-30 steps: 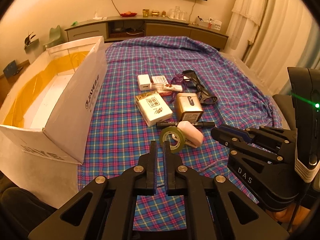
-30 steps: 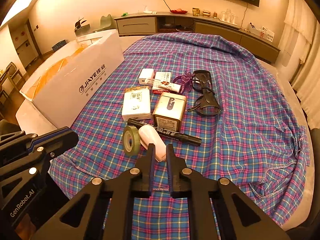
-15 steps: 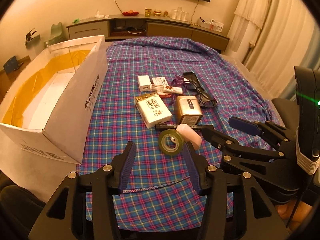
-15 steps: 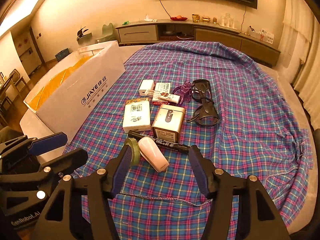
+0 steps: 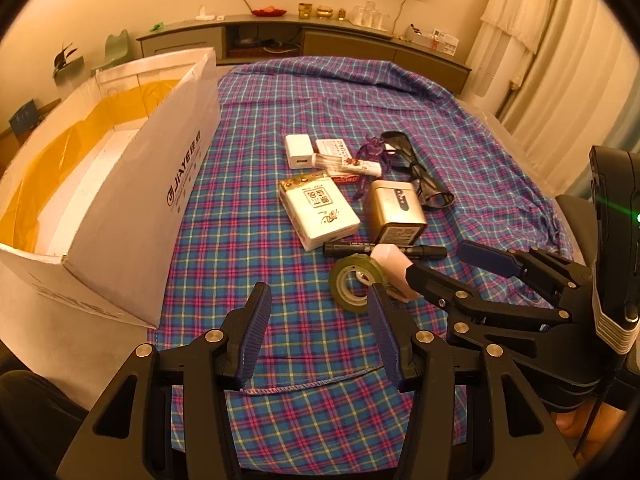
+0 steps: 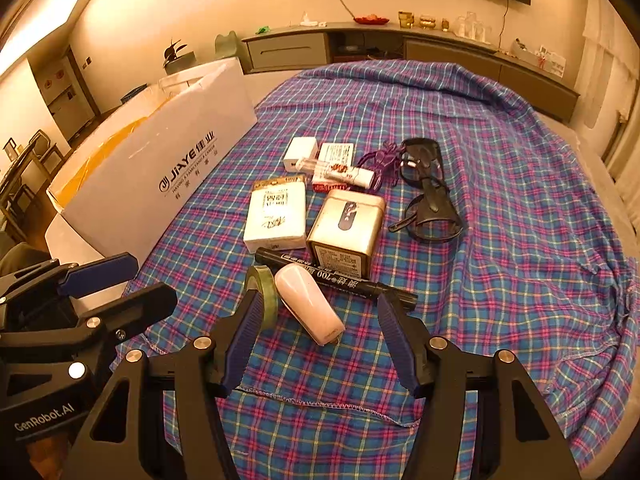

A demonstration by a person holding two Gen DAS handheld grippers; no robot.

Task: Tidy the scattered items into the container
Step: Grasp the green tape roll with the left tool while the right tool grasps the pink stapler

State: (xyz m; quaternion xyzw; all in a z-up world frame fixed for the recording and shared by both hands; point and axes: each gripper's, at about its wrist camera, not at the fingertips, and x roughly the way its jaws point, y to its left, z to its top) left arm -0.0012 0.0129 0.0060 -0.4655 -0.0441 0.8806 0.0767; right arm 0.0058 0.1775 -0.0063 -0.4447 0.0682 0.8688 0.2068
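Scattered items lie on a plaid cloth: a tape roll (image 5: pixel 354 282), a pale pink capsule-shaped thing (image 6: pixel 310 304), a black marker (image 6: pixel 332 276), a gold tin (image 6: pixel 346 226), a white pack (image 6: pixel 276 216), a white charger (image 5: pixel 298 151), a small tube (image 6: pixel 346 174), a purple toy (image 6: pixel 384 160) and dark glasses (image 6: pixel 430 200). A white cardboard box (image 5: pixel 132 200) with a yellow liner stands open at the left. My left gripper (image 5: pixel 318 330) is open, just short of the tape roll. My right gripper (image 6: pixel 320 336) is open, and the near end of the pink thing lies between its fingers, untouched.
The plaid cloth (image 6: pixel 500 220) covers a round table and hangs over its near edge. A long low sideboard (image 6: pixel 400 48) with small ornaments runs along the far wall. Curtains (image 5: pixel 560 60) hang at the right. Chairs (image 6: pixel 24 176) stand at the far left.
Both grippers went from shut to open. Both have moved a little forward and down toward the tape roll and the pink thing.
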